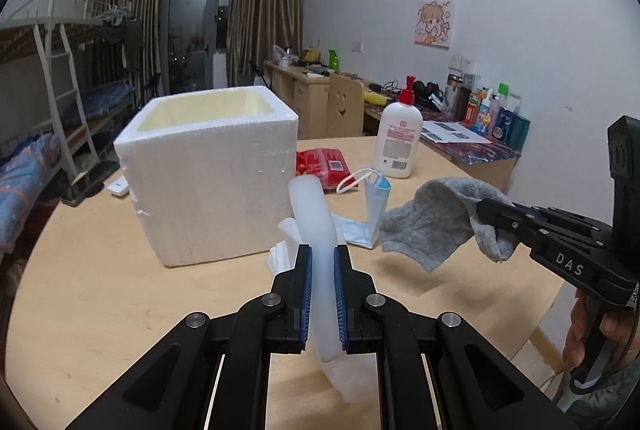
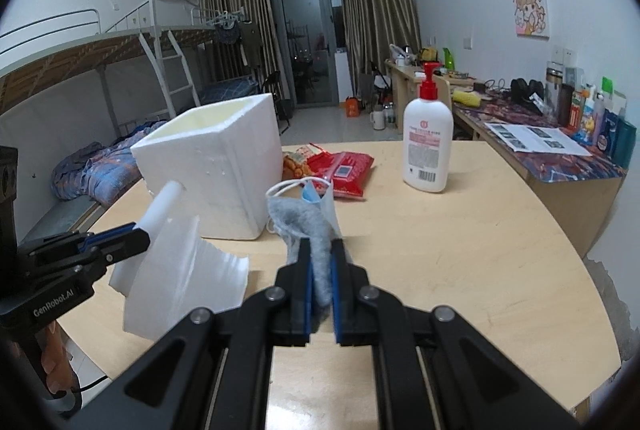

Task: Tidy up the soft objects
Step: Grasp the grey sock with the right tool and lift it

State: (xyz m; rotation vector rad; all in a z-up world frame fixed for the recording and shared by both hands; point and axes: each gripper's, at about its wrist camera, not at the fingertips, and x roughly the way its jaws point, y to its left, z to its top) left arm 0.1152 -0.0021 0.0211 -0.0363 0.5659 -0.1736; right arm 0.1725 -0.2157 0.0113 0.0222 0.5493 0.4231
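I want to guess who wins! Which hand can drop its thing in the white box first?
Probably the left. Its gripper, jaws shut on the white sheet, is beside the foam box. The right gripper, holding the grey sock, sits farther away.

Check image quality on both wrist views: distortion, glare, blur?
Left wrist: strong fisheye bend, black corners; sock and foam box sharp; the white sheet's lower end near the lens looks soft. Right wrist: same bend; glare patch on the table near the bottom edge, soft shadows only; lotion bottle sharp.
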